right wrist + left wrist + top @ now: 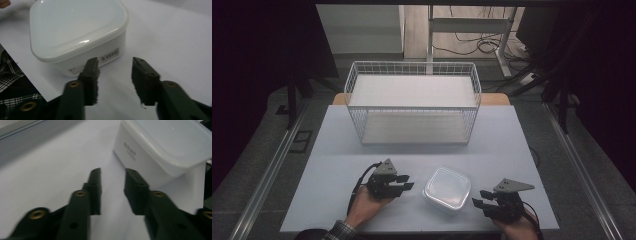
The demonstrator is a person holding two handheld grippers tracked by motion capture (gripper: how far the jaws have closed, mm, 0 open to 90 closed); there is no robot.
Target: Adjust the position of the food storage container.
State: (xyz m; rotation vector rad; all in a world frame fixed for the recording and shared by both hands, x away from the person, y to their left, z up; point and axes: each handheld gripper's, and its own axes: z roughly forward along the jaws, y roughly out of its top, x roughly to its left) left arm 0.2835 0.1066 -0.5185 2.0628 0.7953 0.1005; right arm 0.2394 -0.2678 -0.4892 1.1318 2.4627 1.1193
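Container (447, 189): a white lidded plastic tub stood on the table (337, 165) near its front edge, between the two grippers and touching neither.
Label, barcode side: a small barcode sticker (109, 56) showed on the wall facing the right gripper – its digits too small to read.
Label, print side: two lines of grey print (130, 151) (blurred, not legible) marked the wall facing the left gripper.
Left gripper (404, 183): jaws parted with nothing between them, just beside the tub.
Right gripper (482, 198): jaws likewise apart and empty – near the tub's corner.
Basket (412, 67): a white wire basket stood farther back.
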